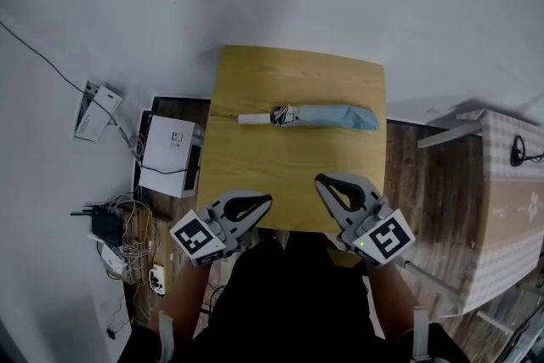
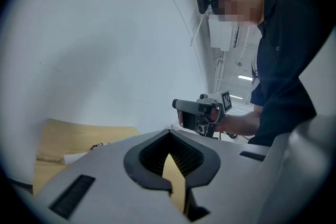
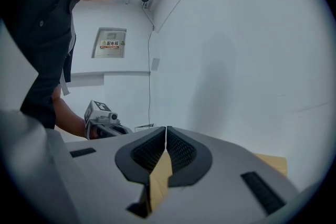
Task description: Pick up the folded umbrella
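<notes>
I am holding both tools at the near edge of the wooden table (image 1: 289, 81), one in each hand, and both are pointing across its top. My left gripper (image 1: 260, 201) is sitting just off the table's near left corner. In the left gripper view its jaws (image 2: 170, 132) are pressing together at the tips, with nothing between the ribbed pads; only the table's wood is showing through the opening behind them. My right gripper (image 1: 322, 180) is reaching a little over the table's near edge, right of the middle. In the right gripper view its jaws (image 3: 166, 128) are likewise meeting at the tips and gripping nothing.

The folded umbrella (image 1: 310, 116) is lying flat on the table, crosswise, about halfway between the table's near and far edges. Its white handle (image 1: 251, 119) is pointing toward the table's left side, its pale blue canopy is tapering toward the table's right edge, and a dark patterned band is sitting where the two join. It is lying well apart from both grippers, and nothing is touching it.

A white box (image 1: 170, 153) is sitting on the floor just beside the table's left edge, and a tangle of cables (image 1: 119, 225) is lying off the table's near left corner.
</notes>
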Available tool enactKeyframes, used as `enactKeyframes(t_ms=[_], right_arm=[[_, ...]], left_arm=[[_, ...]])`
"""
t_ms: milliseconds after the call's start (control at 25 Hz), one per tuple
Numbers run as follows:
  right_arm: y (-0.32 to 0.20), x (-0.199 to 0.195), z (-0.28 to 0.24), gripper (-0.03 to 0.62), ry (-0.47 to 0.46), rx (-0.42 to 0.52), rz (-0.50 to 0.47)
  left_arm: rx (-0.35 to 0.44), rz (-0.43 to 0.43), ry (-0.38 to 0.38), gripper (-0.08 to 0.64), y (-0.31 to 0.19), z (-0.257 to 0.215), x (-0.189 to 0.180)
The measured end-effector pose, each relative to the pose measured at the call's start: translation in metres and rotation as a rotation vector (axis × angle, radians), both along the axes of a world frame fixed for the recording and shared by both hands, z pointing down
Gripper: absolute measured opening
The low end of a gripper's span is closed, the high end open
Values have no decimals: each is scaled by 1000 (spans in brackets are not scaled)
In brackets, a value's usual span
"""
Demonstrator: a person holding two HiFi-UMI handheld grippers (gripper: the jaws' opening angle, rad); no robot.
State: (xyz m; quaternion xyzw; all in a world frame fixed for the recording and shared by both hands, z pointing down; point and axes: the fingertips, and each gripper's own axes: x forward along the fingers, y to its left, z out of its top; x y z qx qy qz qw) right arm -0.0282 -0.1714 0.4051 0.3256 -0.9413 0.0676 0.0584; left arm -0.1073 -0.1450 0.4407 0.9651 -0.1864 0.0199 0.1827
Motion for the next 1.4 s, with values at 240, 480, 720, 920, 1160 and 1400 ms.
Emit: enactKeyframes(t_ms=[240, 480, 720, 920, 1160, 1400], right_arm=[[-44, 19, 6, 21, -80, -32, -15], [-72, 30, 18, 21, -133, -68, -68], [-102, 33, 46, 20, -108, -106, -50], [-121, 33, 58, 20, -109, -125, 49], [-123, 35, 94, 20, -69, -220, 110], [-129, 29, 116, 20, -83, -268, 106]], left_arm=[[70, -38, -113, 9, -49, 0, 24], [84, -73, -250, 9, -88, 10, 37], [103, -13, -327, 32, -131, 34, 48], [119, 86, -456, 121, -168, 85, 35], [215, 289, -858, 229, -193, 179, 9], [185, 421, -1038, 278, -206, 247, -9]])
